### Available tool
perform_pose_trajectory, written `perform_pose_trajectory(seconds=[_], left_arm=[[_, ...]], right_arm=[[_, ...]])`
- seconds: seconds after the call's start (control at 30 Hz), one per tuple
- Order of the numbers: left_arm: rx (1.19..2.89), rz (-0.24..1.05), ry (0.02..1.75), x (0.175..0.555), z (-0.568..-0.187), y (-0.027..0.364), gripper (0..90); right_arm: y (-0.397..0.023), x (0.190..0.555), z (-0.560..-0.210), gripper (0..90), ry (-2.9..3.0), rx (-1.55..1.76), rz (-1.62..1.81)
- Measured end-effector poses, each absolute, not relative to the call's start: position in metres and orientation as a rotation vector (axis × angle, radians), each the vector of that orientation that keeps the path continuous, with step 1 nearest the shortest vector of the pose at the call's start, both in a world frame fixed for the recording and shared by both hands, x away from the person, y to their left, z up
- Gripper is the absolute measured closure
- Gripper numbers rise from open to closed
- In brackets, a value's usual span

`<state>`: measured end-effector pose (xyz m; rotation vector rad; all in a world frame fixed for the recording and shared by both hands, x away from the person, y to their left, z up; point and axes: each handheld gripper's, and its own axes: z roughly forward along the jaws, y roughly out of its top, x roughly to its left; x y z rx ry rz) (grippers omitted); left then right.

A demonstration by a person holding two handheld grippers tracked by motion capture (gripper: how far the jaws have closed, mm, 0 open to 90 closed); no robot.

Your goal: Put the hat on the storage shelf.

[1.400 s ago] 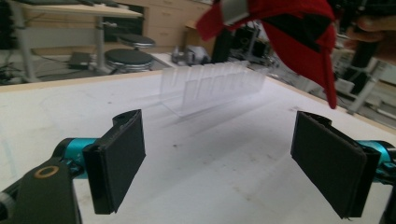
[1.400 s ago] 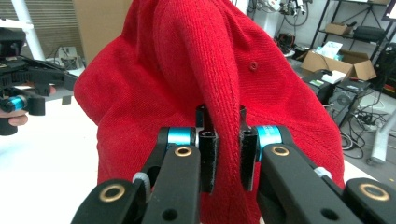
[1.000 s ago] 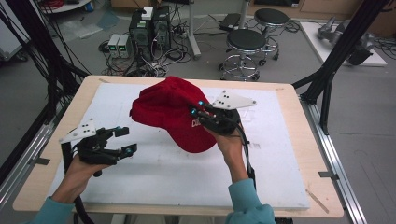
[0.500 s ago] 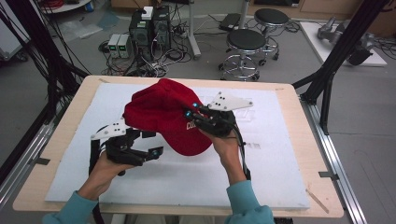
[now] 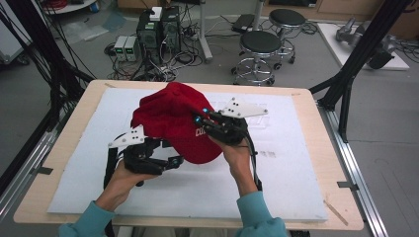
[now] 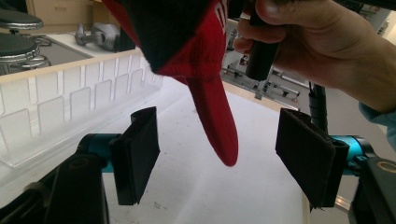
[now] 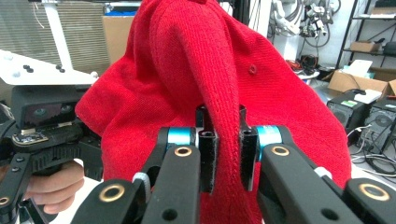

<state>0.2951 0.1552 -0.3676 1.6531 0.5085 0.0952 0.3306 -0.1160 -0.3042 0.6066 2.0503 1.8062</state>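
A red knitted cap [image 5: 173, 121] hangs above the middle of the table [image 5: 306, 148], lifted off the white sheet [image 5: 276, 177] that covers it. The right gripper [image 5: 203, 117] holds it up, its fingers [image 7: 208, 156] clamped on a fold of the knit. The left gripper [image 5: 173, 155] sits just under the cap's near edge, fingers [image 6: 137, 156] spread wide apart, with a hanging flap of the cap [image 6: 215, 116] between them but touching neither.

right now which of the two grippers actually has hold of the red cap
The right gripper: its fingers are pinched shut on a fold of the red cap. The left gripper is open, its fingers apart on either side of the hanging cap edge, not touching it.
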Motion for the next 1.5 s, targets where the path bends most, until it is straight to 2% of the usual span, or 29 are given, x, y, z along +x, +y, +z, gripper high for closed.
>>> perform_pose_trajectory(seconds=[0.17, 0.27, 0.33, 0.37, 0.4, 0.43, 0.47, 0.5, 0.57, 0.87, 1.17, 1.2, 1.23, 1.27, 1.3, 1.4, 1.5], left_arm=[[1.653, 0.091, 0.502, 0.296, -0.368, 0.149, 33.7], [1.652, 0.086, 0.478, 0.295, -0.368, 0.146, 39.5], [1.653, 0.085, 0.462, 0.295, -0.369, 0.145, 45.0], [1.652, 0.086, 0.459, 0.295, -0.369, 0.145, 51.6], [1.65, 0.086, 0.456, 0.295, -0.369, 0.145, 51.6], [1.648, 0.084, 0.448, 0.295, -0.369, 0.144, 58.1], [1.642, 0.084, 0.445, 0.295, -0.369, 0.144, 58.1], [1.637, 0.095, 0.443, 0.294, -0.368, 0.144, 61.8], [1.635, 0.095, 0.429, 0.293, -0.368, 0.145, 74.5], [1.64, 0.081, 0.461, 0.295, -0.367, 0.15, 84.3], [1.643, 0.102, 0.461, 0.294, -0.366, 0.151, 84.5], [1.643, 0.101, 0.462, 0.294, -0.366, 0.152, 84.5], [1.645, 0.101, 0.459, 0.294, -0.366, 0.152, 84.9], [1.647, 0.099, 0.451, 0.294, -0.366, 0.152, 84.9], [1.659, 0.101, 0.448, 0.294, -0.366, 0.152, 84.9], [1.675, 0.121, 0.447, 0.293, -0.366, 0.153, 84.9], [1.668, 0.127, 0.454, 0.293, -0.365, 0.155, 84.8]], right_arm=[[-0.115, 0.329, -0.304, 83.8, 2.032, 0.616, 1.835], [-0.115, 0.329, -0.304, 83.8, 2.027, 0.62, 1.849], [-0.115, 0.329, -0.304, 83.7, 2.027, 0.623, 1.855], [-0.115, 0.328, -0.304, 83.7, 2.022, 0.62, 1.862], [-0.115, 0.328, -0.304, 83.7, 2.022, 0.62, 1.862], [-0.115, 0.328, -0.303, 83.7, 2.024, 0.621, 1.863], [-0.115, 0.328, -0.303, 83.7, 2.024, 0.621, 1.863], [-0.114, 0.328, -0.303, 83.7, 2.024, 0.616, 1.862], [-0.114, 0.328, -0.304, 83.4, 2.027, 0.604, 1.864], [-0.111, 0.328, -0.306, 81.6, 2.047, 0.578, 1.884], [-0.11, 0.33, -0.307, 79.2, 2.048, 0.568, 1.889], [-0.11, 0.33, -0.307, 75.3, 2.051, 0.567, 1.89], [-0.109, 0.33, -0.307, 44.2, 2.031, 0.602, 1.857], [-0.109, 0.33, -0.307, 44.2, 2.031, 0.602, 1.857], [-0.109, 0.331, -0.307, 32.6, 2.024, 0.62, 1.855], [-0.112, 0.332, -0.308, 10.6, 2.03, 0.694, 1.828], [-0.113, 0.332, -0.308, 10.3, 2.075, 0.663, 1.767]])
